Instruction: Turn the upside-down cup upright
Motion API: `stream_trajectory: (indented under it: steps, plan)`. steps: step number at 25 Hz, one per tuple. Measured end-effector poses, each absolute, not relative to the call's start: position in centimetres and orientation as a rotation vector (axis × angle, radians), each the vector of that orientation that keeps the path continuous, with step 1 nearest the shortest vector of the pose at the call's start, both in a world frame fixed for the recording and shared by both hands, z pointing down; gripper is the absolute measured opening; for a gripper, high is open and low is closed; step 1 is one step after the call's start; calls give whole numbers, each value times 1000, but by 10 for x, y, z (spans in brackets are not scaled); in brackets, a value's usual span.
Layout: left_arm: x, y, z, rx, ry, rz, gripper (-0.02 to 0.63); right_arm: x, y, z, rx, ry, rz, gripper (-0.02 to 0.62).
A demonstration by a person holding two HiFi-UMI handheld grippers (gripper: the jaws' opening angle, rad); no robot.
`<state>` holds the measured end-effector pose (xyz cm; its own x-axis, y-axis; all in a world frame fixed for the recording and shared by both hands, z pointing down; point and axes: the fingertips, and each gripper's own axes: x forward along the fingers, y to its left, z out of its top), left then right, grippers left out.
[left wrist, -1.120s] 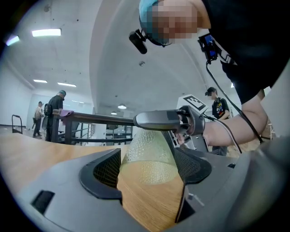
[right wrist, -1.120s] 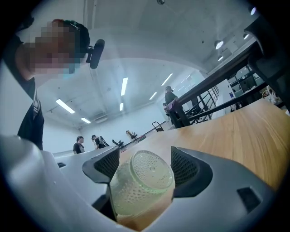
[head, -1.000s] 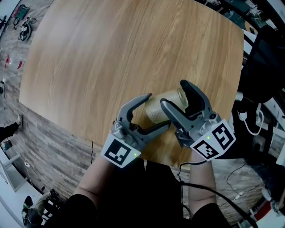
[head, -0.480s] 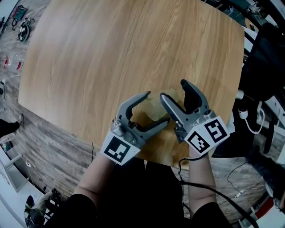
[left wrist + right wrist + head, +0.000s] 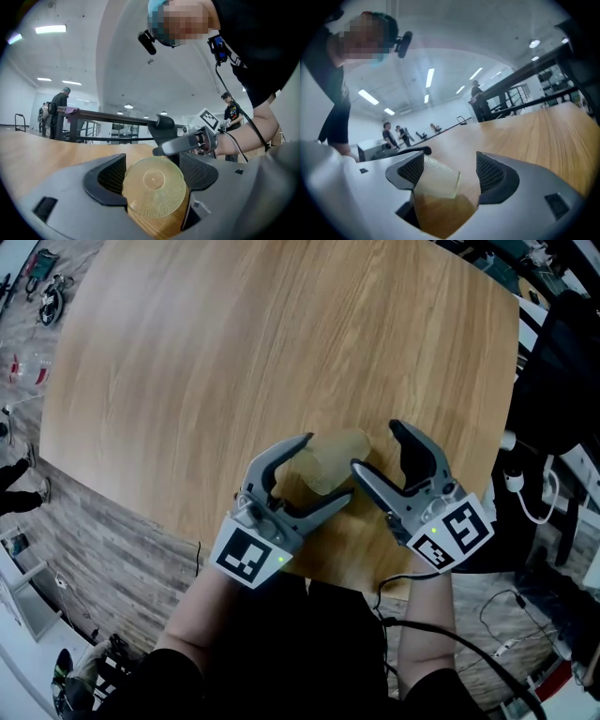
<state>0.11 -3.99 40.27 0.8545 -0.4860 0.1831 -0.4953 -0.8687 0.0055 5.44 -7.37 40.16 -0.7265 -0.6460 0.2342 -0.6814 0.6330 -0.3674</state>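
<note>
A translucent yellowish cup [image 5: 330,463] lies tilted on its side low over the wooden table [image 5: 234,352], near the front edge. My left gripper [image 5: 326,468] is shut on the cup, one jaw on each side. In the left gripper view the cup's round base [image 5: 154,187] faces the camera and fills the space between the pads. My right gripper [image 5: 375,446] stands open just right of the cup. In the right gripper view the cup [image 5: 436,180] sits against the left pad, with a gap to the right pad.
The table's front edge [image 5: 309,577] runs just below both grippers, with a wood-pattern floor [image 5: 103,549] beyond it. Cables and dark equipment [image 5: 548,474] crowd the right side. People [image 5: 58,115] stand far off in the hall.
The right gripper has let go of the cup and drawn back to the right. The cup has shifted slightly left and now sits in the left gripper's jaws.
</note>
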Motion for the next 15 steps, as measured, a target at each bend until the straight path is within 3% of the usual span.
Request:
stream_trajectory:
  steps: [8,15]
  plan:
    - [-5,-46,395,2959,-805,282,368,31,-29,448,662,-2452,49,357]
    - [11,-35,380,3004,-717,262,368,7,-46,449,601,-2205,-469,359]
